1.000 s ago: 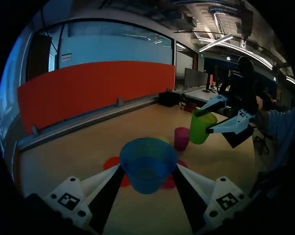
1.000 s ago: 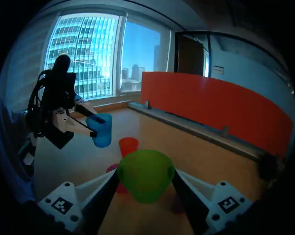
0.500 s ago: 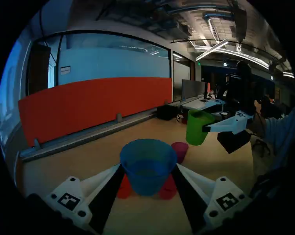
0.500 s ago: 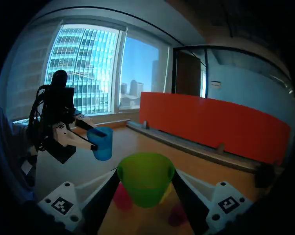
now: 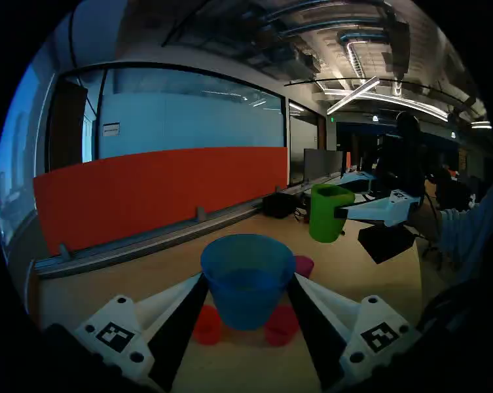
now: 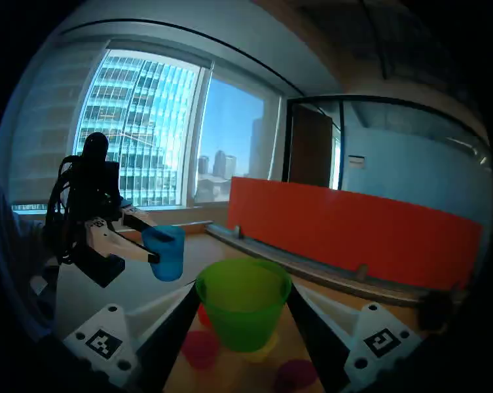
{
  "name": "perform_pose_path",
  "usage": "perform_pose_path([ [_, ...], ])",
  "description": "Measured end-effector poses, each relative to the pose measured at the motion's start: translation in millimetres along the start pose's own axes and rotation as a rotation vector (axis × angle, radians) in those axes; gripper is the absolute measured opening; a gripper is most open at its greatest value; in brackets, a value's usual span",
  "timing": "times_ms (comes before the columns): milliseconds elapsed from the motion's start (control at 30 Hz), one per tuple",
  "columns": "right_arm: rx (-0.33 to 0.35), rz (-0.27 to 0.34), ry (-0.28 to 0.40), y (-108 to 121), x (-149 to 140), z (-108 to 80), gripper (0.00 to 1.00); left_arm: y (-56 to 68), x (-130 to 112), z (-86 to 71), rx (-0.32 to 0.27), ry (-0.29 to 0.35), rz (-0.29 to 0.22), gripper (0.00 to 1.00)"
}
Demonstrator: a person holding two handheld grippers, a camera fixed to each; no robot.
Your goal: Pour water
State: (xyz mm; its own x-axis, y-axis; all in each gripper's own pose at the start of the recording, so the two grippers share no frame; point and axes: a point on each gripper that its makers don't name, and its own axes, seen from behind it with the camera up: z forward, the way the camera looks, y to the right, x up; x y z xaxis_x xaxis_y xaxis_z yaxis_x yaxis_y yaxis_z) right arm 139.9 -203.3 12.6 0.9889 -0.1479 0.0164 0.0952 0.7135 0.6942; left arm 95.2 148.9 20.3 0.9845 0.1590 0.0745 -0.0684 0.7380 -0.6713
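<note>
Left gripper (image 5: 247, 280) held level, fingers (image 5: 178, 313) clamping blue cup (image 5: 247, 262), right gripper (image 6: 243, 295) level, clamping green cup (image 6: 243, 281)

Blue cup (image 5: 247, 281); green cup (image 6: 243, 301); red cups (image 5: 207, 325); magenta cup (image 5: 304, 264); orange-red partition (image 5: 161, 190); tan table (image 5: 370, 272); white fingers (image 5: 141, 313), black-and-white square markers.

Readable txt: none that we can make out in either view.
Tags (image 5: 117, 336) on left gripper (image 5: 247, 281): b/w square code patterns; we see no letters or nos.
Tags (image 6: 102, 344) on right gripper (image 6: 244, 291): same sort of pattern, no txt.
Sheet (image 5: 110, 129) on glass wall (image 5: 181, 118): white notice w/ print, too small for us to read.
Sheet (image 6: 357, 160) in right gripper view: blurred, unreadable.
</note>
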Motion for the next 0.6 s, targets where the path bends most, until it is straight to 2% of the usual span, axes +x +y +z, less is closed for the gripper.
perform_pose_path([
  [600,-0.004,-0.006,0.018,3.4,10.7,-0.9,0.93,1.7,20.4,-3.9,-0.008,0.043,0.006,0.83],
])
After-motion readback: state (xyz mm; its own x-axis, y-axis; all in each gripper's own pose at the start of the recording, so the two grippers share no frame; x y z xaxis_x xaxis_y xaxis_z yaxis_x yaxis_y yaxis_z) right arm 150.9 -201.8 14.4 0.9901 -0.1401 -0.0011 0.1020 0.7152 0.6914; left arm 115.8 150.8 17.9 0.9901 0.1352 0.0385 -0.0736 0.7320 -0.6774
